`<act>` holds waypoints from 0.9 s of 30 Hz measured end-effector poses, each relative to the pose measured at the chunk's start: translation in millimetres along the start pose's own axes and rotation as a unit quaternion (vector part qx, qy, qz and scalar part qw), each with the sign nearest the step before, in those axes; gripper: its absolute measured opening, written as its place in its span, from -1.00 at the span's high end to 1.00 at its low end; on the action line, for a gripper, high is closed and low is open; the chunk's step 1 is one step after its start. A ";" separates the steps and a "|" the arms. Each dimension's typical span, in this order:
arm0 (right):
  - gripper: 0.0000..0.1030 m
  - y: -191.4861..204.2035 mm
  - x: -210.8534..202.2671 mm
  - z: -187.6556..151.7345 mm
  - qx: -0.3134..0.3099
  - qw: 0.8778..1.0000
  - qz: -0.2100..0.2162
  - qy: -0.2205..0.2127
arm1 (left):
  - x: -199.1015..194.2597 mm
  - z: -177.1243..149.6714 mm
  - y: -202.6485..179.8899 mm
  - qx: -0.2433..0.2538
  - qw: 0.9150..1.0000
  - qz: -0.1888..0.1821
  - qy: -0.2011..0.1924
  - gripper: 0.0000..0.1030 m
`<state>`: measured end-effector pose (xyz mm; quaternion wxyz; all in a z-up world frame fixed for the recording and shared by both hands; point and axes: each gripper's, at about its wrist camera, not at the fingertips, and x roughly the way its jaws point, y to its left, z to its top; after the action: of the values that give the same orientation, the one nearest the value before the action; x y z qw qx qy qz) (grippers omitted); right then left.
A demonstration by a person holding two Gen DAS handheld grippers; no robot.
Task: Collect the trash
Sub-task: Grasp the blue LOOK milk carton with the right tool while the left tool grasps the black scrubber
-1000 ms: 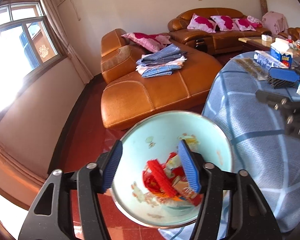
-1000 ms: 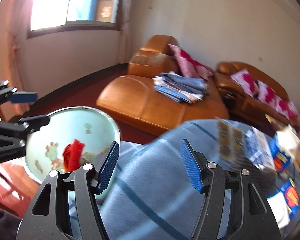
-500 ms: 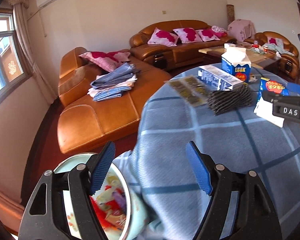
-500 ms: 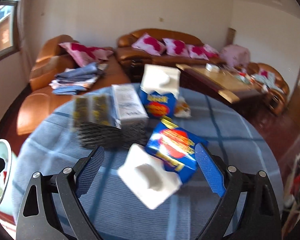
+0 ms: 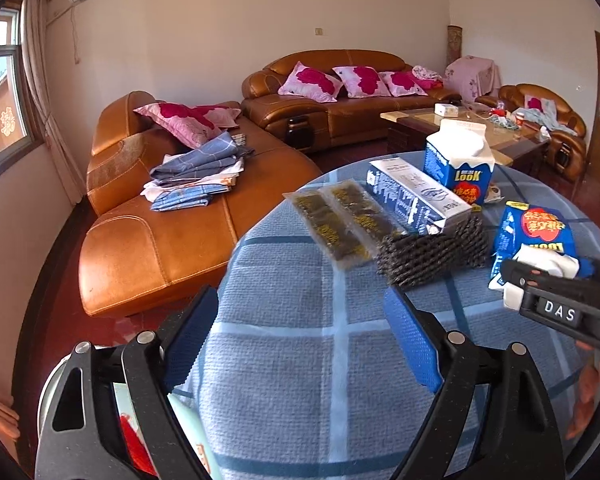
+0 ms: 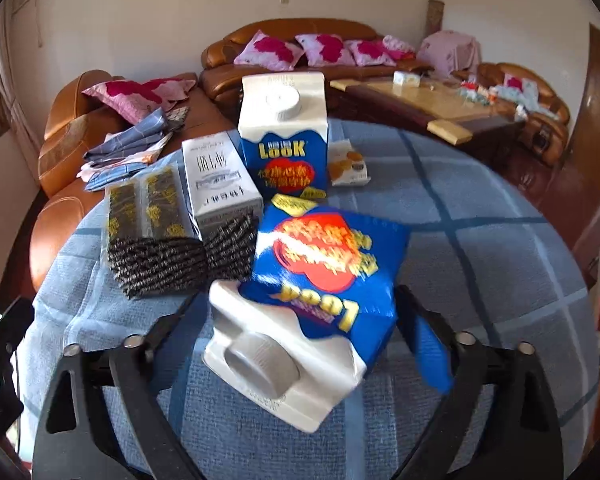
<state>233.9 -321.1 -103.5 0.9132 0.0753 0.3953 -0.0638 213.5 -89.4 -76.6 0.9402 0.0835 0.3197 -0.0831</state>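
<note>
A blue and white milk carton lies on its side on the blue checked tablecloth, cap toward me. My right gripper straddles it and its jaws are closing; the pads stand beside the carton's sides, with no clear press showing. My left gripper hovers over bare cloth with nothing between its jaws, which are still opening. The pale trash bin with red wrappers shows at the lower left, mostly hidden behind the left gripper. An upright carton, a grey box and dark packets stand behind.
A black woven basket sits under the grey box and packets. A small orange packet lies by the upright carton. Beyond the round table's edge are an orange leather sofa with folded laundry and a coffee table.
My left gripper swung from over the bin to over the table and its jaws widened. My right gripper travelled across the table, rolled, and came down around the lying carton.
</note>
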 end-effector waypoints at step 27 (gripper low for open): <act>-0.46 -44.0 -49.2 -17.7 -0.041 0.997 -0.002 -0.072 | 33.8 11.8 -73.4 0.075 0.989 -0.113 0.051 0.83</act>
<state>180.2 -358.2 -83.3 0.9415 0.0321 0.3312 -0.0545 231.5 -166.7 -95.8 0.8983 0.1217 0.3674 -0.2079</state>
